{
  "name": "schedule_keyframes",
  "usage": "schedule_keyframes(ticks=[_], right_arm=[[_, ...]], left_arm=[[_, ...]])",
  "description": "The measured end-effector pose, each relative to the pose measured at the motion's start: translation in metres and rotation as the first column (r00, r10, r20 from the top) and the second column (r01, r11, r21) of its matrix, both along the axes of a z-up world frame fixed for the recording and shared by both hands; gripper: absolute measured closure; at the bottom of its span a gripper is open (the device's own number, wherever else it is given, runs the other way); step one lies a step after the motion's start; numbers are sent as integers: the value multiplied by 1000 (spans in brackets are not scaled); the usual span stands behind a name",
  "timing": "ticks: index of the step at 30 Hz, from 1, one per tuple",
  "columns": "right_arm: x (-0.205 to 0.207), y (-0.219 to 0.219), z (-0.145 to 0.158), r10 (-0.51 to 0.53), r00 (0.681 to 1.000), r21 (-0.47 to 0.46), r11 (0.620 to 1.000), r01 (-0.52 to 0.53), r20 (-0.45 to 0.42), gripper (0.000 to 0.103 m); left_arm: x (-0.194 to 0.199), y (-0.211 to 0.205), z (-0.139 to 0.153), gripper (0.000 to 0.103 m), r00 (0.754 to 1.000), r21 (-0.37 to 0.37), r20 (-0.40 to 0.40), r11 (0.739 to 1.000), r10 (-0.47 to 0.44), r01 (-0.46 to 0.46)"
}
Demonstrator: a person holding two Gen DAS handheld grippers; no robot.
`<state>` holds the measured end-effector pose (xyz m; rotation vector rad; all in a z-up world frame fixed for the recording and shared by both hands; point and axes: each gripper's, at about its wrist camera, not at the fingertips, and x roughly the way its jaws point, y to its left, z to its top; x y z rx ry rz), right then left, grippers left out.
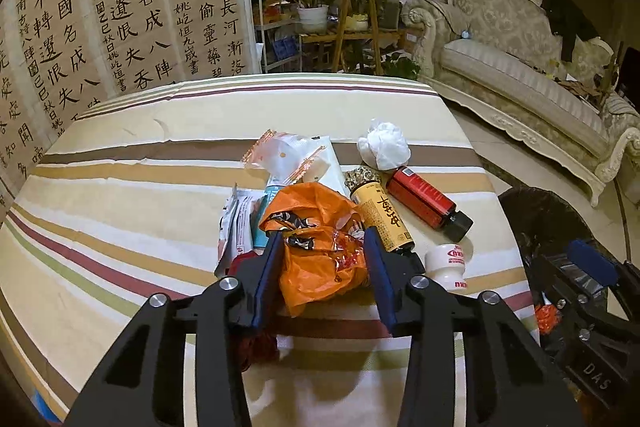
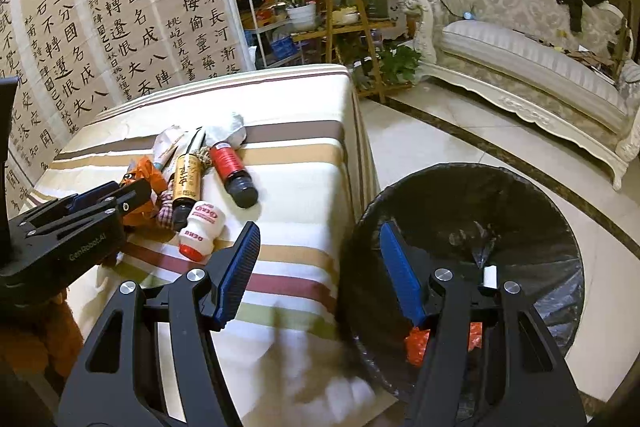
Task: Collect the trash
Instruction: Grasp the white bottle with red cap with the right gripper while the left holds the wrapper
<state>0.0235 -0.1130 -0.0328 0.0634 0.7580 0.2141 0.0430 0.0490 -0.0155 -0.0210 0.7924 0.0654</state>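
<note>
A pile of trash lies on the striped tablecloth (image 1: 120,163). My left gripper (image 1: 325,247) is open, its jaws on either side of a crumpled orange plastic bag (image 1: 316,247). Beside the bag lie a yellow bottle (image 1: 380,217), a red bottle (image 1: 424,201), a small white bottle (image 1: 448,265), a white paper wad (image 1: 384,143) and clear wrappers (image 1: 292,159). My right gripper (image 2: 320,243) is open and empty, over the table edge and the rim of the black-lined trash bin (image 2: 520,227). Orange trash (image 2: 418,343) lies in the bin.
A wall of calligraphy sheets (image 1: 120,7) stands behind the table. A pale ornate sofa (image 1: 520,67) is at the right, potted plants and a wooden stand (image 1: 352,23) at the back. Tiled floor (image 2: 440,131) lies between table, bin and sofa.
</note>
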Motion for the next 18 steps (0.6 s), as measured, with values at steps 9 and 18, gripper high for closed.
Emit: schedule_keyframes(ticks=[9, 18], right_arm=[[1, 19, 2, 36, 999, -9, 999, -36, -4, 42], [0, 57, 2, 107, 994, -39, 993, -107, -12, 42]], left_arm=[[-21, 18, 22, 64, 998, -20, 52, 1000, 21, -20], [-41, 54, 26, 64, 995, -29, 59, 997, 76, -74]])
